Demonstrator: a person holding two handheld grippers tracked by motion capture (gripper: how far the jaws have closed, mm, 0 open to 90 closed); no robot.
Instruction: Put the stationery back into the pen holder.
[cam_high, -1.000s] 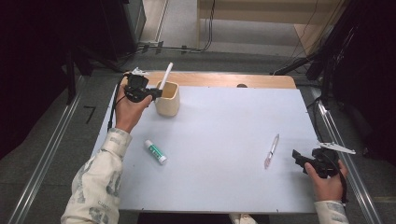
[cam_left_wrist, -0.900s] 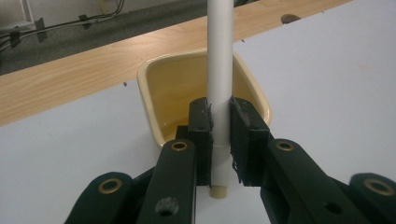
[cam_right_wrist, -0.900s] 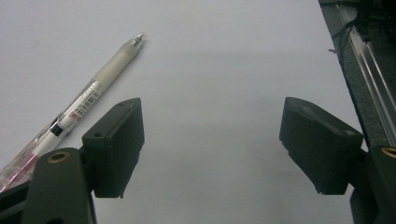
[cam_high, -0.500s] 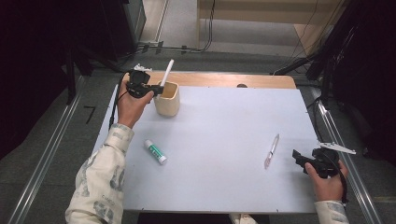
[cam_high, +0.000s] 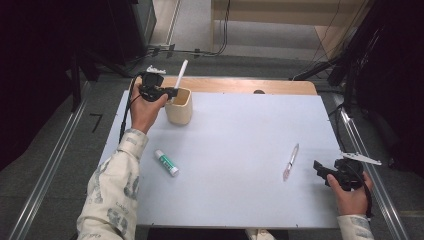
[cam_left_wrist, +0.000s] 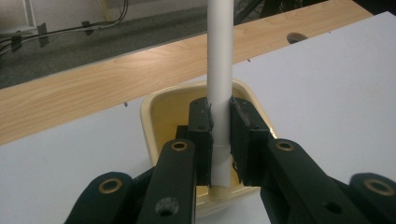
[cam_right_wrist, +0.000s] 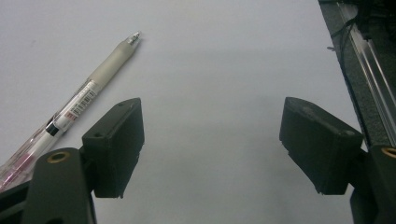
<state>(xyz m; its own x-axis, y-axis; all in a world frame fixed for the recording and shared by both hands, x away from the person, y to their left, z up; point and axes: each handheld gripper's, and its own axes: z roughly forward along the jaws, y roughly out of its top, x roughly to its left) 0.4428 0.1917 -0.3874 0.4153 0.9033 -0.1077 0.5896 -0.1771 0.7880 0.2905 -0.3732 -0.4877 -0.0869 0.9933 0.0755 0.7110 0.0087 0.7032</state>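
1. Right gripper (cam_high: 320, 172), lower right of the high view: jaws wide apart, holding nothing; pen (cam_high: 290, 161) just beside, to its left
2. Left gripper (cam_high: 172, 92), upper left: jaws clamped on white stick (cam_left_wrist: 219, 70); long axis near upright, lower end inside cream cup (cam_left_wrist: 148, 112), which sits directly below

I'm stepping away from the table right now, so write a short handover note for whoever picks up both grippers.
Left hand-held gripper: shut on the white pen, which stands upright with its lower end inside the cream cup at the table's far left.
Right hand-held gripper: open, holding nothing, beside the clear pink pen lying on the table.
The glue stick lies near the left forearm.
Done: white pen brought into the cup.
Left: probably release it, then cup the pink pen and perhaps the glue stick.
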